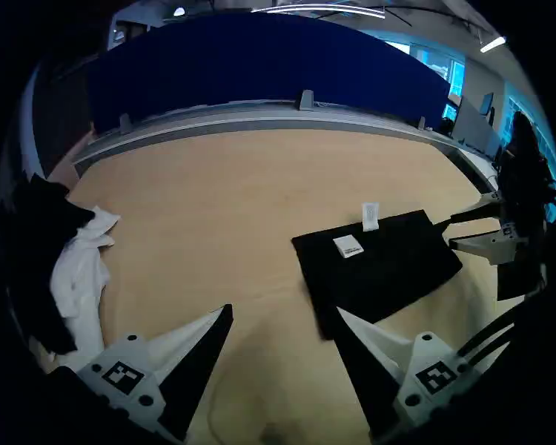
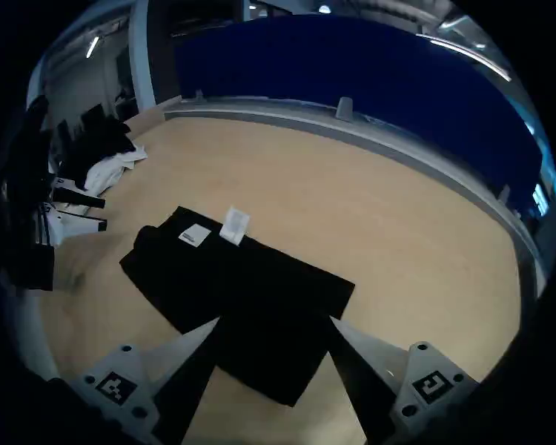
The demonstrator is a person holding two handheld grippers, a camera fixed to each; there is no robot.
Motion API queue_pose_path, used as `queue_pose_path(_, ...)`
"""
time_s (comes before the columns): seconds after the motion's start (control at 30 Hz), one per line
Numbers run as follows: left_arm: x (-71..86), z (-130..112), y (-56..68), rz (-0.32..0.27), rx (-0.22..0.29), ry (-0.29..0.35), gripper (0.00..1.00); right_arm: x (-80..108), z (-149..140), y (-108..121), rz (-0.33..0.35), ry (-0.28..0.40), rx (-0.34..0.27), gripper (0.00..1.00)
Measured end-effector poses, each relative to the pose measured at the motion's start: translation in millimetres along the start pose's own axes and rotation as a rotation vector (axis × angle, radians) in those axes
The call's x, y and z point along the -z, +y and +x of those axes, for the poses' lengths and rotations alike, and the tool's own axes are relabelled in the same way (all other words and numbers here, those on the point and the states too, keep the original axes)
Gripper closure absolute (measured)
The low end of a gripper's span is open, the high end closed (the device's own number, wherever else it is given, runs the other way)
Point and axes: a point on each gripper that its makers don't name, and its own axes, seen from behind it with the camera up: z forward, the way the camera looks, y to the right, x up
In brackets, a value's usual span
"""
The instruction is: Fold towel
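Note:
A black towel lies flat on the wooden table, with two white tags near its far edge. My left gripper is open above bare wood, just left of the towel's near corner. Farther off, at the towel's right edge, is the right gripper, its fingers apart. In the right gripper view the same towel spreads out below, and my right gripper hangs open over its near end with nothing held. The left gripper is beyond the towel's left side.
A heap of white and black cloths sits at the table's left edge; the same heap is at the far left in the right gripper view. A blue partition with a grey rail runs along the table's back.

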Motion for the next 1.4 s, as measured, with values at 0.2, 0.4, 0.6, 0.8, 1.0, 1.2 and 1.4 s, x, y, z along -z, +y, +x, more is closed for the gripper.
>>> queue_pose_path(0.2,25.4,-21,-19.4,0.049,0.055,0.004,0.06,-10.7,4,-25,0.039,-0.006,0.035,0.05)
queue_pose_path(0.4,49.2,-45,-37.5,0.096,0.108,0.003,0.07,-22.6,5,-52,0.081,-0.015,0.064,0.05)
queue_pose_path(0.6,69.2,-69,-50.4,0.135,0.146,-0.004,0.07,-33.9,3,-79,0.121,-0.031,0.094,0.05)
queue_pose_path(0.8,84.0,-87,-58.9,0.161,0.175,-0.004,0.07,-43.7,-2,-100,0.156,-0.050,0.116,0.05)
queue_pose_path(1.0,93.4,-98,-63.5,0.172,0.196,-0.006,0.06,-48.9,-6,-113,0.176,-0.062,0.135,0.05)
queue_pose_path(1.2,97.9,-103,-65.3,0.177,0.207,-0.004,0.07,-51.7,-9,-118,0.181,-0.072,0.143,0.05)
queue_pose_path(1.4,100.0,-106,-65.9,0.176,0.217,-0.004,0.07,-55.4,-12,-116,0.178,-0.082,0.140,0.05)
